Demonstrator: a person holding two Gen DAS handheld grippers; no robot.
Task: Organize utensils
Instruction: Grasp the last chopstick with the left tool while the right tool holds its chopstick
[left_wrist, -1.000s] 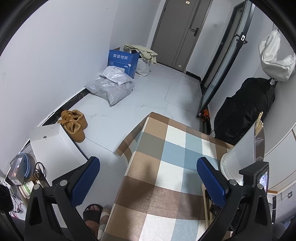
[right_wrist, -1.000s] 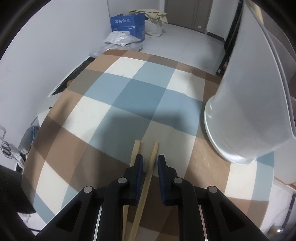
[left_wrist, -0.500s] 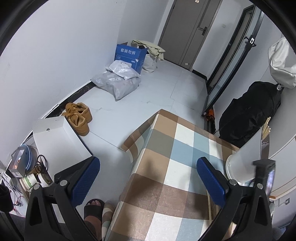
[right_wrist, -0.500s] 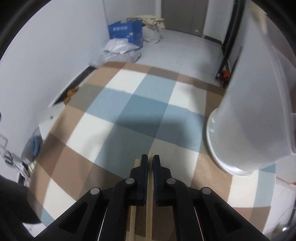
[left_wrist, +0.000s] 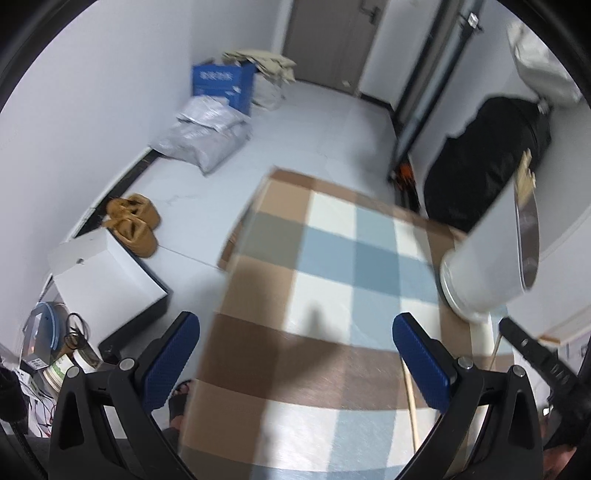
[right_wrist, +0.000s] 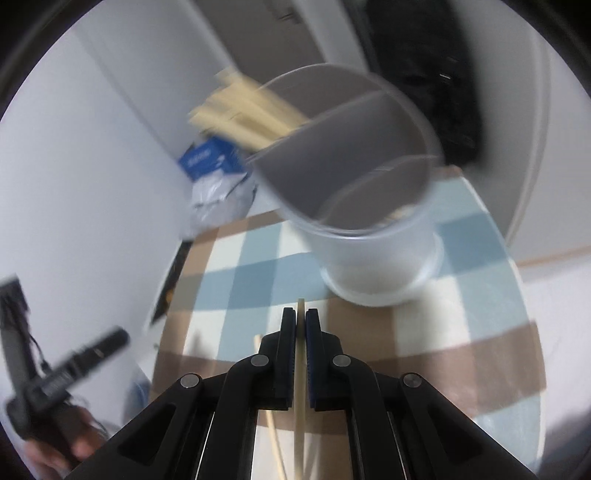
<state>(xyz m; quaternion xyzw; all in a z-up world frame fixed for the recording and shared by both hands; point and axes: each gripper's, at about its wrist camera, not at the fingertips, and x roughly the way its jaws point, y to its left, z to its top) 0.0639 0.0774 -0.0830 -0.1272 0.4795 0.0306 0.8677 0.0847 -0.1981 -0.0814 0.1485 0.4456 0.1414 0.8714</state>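
A single chopstick (right_wrist: 300, 373) is held between the closed jaws of the right gripper (right_wrist: 300, 321), its tip showing just past the pads, on the near side of the holder (right_wrist: 373, 236). The holder stands on the checked cloth (right_wrist: 480, 354) and is divided into compartments; a bundle of chopsticks (right_wrist: 243, 114) is already leaning out of the far-left one, while the near compartments look mostly empty, though blur hides their floors. A second chopstick (right_wrist: 271, 417) is left lying on the cloth, just left of the held one and well short of the holder. The left gripper (left_wrist: 295, 362) is held wide open with nothing between its pads, over the cloth to the left of the holder (left_wrist: 487, 258). Several things could go wrong from here. The stick is pinched near one end, so it may pivot or slide in the pads if it is swung quickly. If its tip is brought in too low, the rim may be struck and the light holder tipped or pushed, as it is not steadied by the other gripper. A wrong compartment may also be entered.
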